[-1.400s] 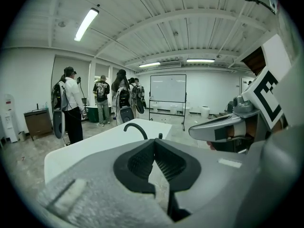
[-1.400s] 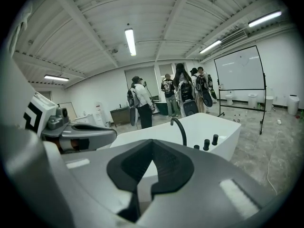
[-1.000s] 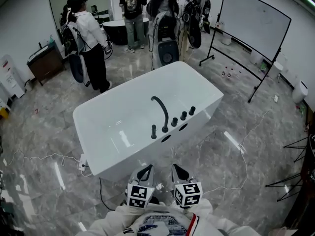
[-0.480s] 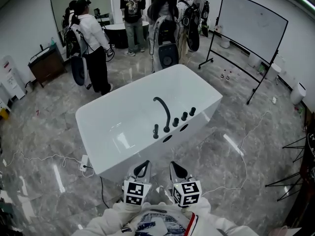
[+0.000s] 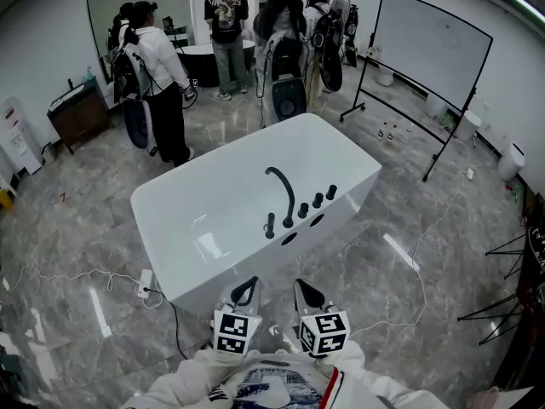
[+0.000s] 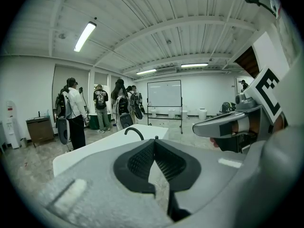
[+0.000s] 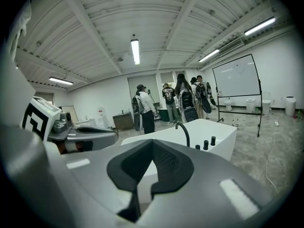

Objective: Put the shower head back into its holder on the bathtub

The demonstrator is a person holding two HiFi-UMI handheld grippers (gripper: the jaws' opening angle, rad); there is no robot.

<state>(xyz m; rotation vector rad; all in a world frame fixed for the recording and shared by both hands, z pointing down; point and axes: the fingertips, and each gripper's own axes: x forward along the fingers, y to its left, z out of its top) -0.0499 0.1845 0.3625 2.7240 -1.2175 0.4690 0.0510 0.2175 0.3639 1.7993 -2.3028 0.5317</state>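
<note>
A white bathtub (image 5: 230, 228) stands in front of me on the marble floor. On its near rim a black curved spout (image 5: 281, 191) rises beside three black knobs (image 5: 317, 200). A short black upright fitting (image 5: 270, 225) stands at the left end of that row; I cannot tell whether it is the shower head. My left gripper (image 5: 248, 290) and right gripper (image 5: 306, 291) hang side by side short of the tub, both shut and empty. The left gripper view shows shut jaws (image 6: 154, 141) with the spout (image 6: 135, 132) beyond. The right gripper view shows shut jaws (image 7: 152, 142), the spout (image 7: 183, 130) and the knobs (image 7: 205, 145).
Several people (image 5: 157, 75) stand beyond the tub. A whiteboard on a wheeled stand (image 5: 430, 45) is at the back right. A cable and power strip (image 5: 145, 284) lie on the floor left of the tub. A dark cabinet (image 5: 78, 109) stands at the left wall.
Both grippers have edged slightly forward and up towards the tub, still shut and empty. The tub and its fittings have not moved.
</note>
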